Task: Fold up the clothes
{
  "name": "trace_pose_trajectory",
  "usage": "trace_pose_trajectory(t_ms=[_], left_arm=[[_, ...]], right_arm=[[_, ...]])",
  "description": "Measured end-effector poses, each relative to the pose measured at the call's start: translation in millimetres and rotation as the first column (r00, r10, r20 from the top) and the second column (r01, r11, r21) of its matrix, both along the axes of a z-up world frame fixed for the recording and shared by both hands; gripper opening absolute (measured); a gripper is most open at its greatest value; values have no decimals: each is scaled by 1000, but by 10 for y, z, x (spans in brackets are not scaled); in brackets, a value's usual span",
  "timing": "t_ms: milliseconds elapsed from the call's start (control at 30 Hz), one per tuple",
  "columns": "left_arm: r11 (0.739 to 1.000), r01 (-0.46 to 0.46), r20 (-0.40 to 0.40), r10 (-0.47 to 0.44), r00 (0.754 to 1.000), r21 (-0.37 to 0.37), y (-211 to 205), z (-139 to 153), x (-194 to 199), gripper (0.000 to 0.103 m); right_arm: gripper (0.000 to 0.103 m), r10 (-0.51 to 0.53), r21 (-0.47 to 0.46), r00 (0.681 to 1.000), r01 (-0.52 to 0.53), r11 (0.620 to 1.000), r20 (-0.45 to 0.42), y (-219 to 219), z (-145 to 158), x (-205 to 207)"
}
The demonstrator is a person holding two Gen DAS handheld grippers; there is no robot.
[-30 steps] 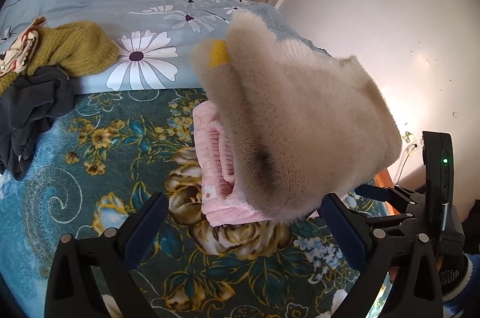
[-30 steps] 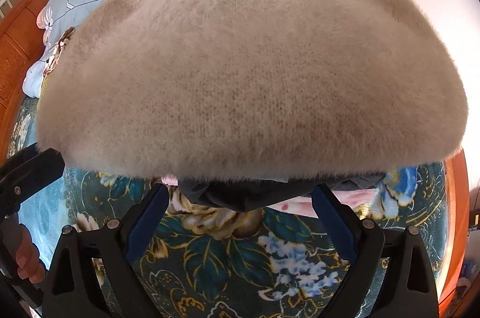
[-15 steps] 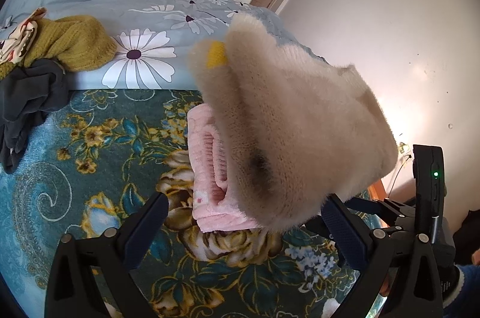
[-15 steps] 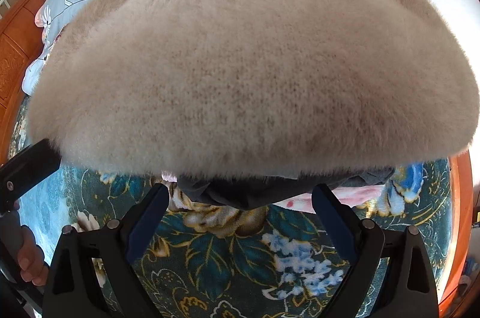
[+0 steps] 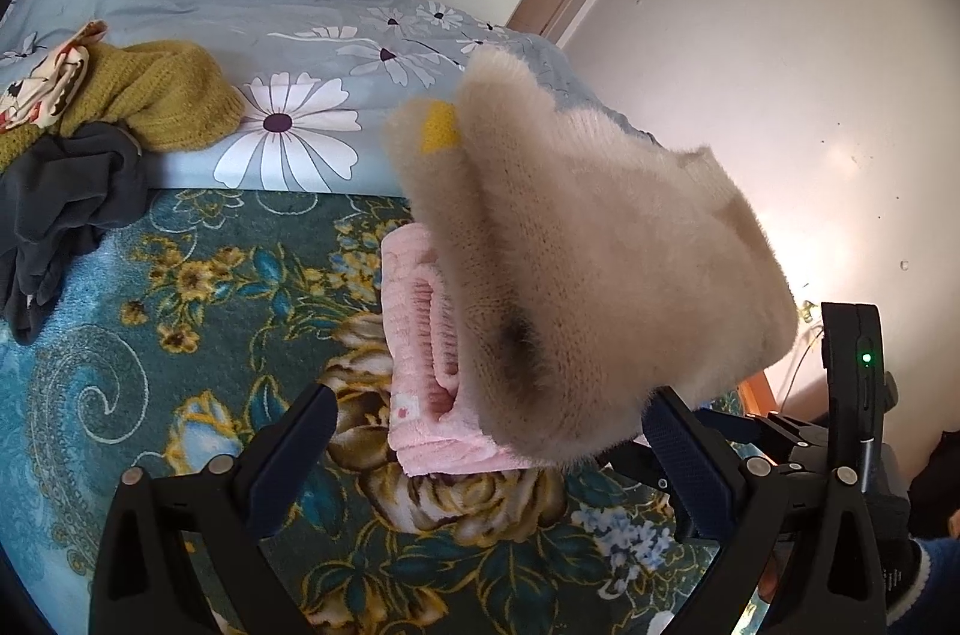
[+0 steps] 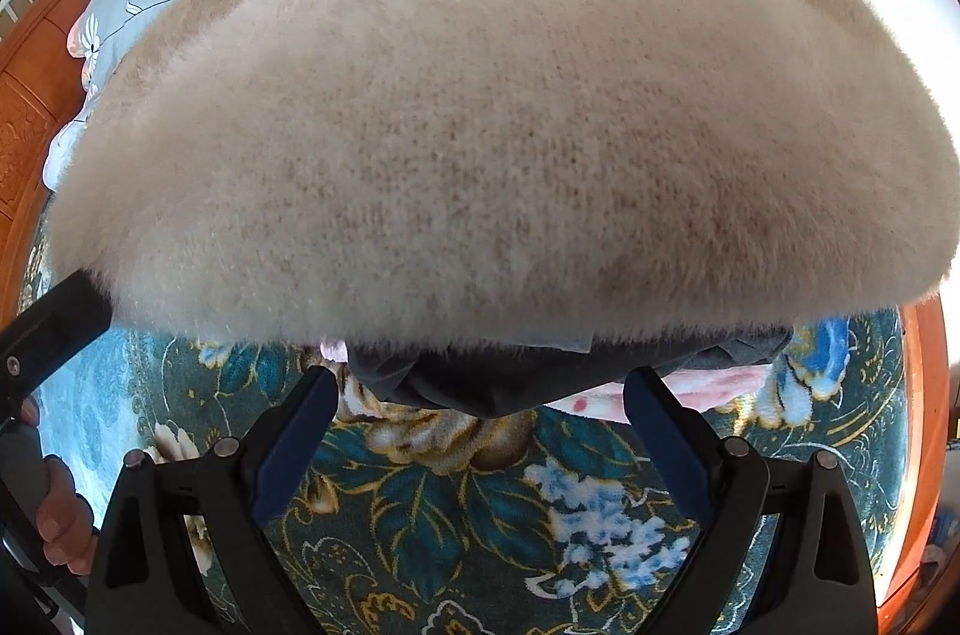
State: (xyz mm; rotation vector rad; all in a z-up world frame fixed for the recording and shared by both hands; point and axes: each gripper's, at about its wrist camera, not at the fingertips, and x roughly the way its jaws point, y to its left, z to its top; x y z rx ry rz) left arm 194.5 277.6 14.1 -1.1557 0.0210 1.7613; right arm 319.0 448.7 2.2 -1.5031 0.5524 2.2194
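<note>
Little has moved: both claws, left (image 5: 489, 446) and right (image 6: 480, 416), stay spread wide, gripping nothing. Ahead of each, the beige sweater (image 6: 498, 125) tops the folded stack of a grey garment (image 6: 480, 383) and a pink one (image 5: 420, 329), blocking forward travel. Bedspread (image 5: 180, 335) lies open leftward; unfolded clothes (image 5: 90, 143) sit far left.

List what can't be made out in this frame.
- Right wrist view: the fluffy beige sweater fills the frame, hiding most of the bed and the pile beneath.
- Left wrist view: sweater covers most of the pink garment.
- Neither view shows what supports the sweater.
</note>
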Motion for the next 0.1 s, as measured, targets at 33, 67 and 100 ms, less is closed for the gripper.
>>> trace_pose_trajectory(t_ms=[33, 67, 100], left_arm=[[1000, -3, 2, 3, 1000, -3, -1, -1, -3, 103], [1000, -5, 3, 5, 1000, -6, -1, -1, -5, 103], [1000, -8, 5, 8, 1000, -9, -2, -2, -8, 103]], right_arm=[[96, 1, 1, 1000, -1, 1000, -1, -1, 7, 1], [96, 1, 2, 1000, -1, 1000, -2, -1, 15, 2], [96, 0, 4, 1000, 0, 1000, -3, 0, 19, 2]])
